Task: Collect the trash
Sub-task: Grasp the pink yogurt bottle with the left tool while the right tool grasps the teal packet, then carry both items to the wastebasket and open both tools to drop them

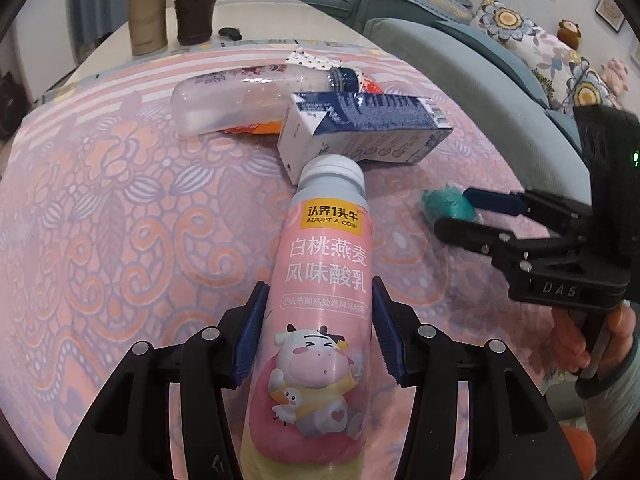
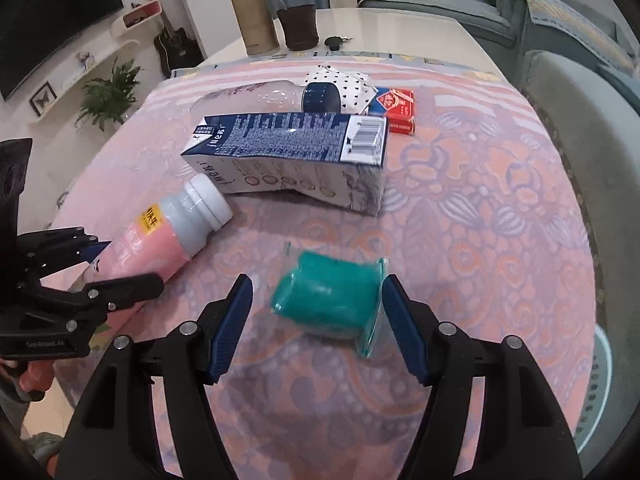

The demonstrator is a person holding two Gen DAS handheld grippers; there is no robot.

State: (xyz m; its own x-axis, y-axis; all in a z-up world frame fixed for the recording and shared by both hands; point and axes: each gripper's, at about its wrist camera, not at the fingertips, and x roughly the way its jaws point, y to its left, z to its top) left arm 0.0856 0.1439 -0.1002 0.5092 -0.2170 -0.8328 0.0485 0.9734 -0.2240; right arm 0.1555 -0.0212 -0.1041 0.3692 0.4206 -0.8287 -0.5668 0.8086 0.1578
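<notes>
A: Pink patterned cloth (image 2: 460,208) covers the counter, with a grey-green sofa (image 1: 460,64) behind it. Where do the left tongs (image 1: 320,332) stand?

B: Clamped on the pink yogurt drink bottle (image 1: 324,280). Both blue pads press its sides, and its white cap points toward twelve o'clock in the left wrist view, just beside the blue-and-white milk carton (image 1: 360,128).

A: And the right tongs (image 2: 316,320)?

B: Apart. A teal packet in clear wrap (image 2: 328,296) lies on the cloth between the pads. The right pad sits at the wrap's edge; the left pad is clear of it. In the left wrist view those tongs come in from three o'clock, with a hand (image 1: 588,344) on the grip.

A: What lies beyond the packet?

B: From the right wrist view, the milk carton (image 2: 296,152) lies on its side at twelve o'clock. Behind it lies a clear plastic bottle (image 2: 256,98) with a dark blue cap, a white spotted wrapper (image 2: 344,84) and a red card box (image 2: 394,110) at about one o'clock. The yogurt bottle (image 2: 168,236) lies at ten o'clock.

A: Further back?

B: At the counter's far edge stand a tan flask (image 2: 256,16) and a dark brown pot (image 2: 298,26). A potted plant (image 2: 108,96) stands on the floor at about ten o'clock, by the wall.
</notes>
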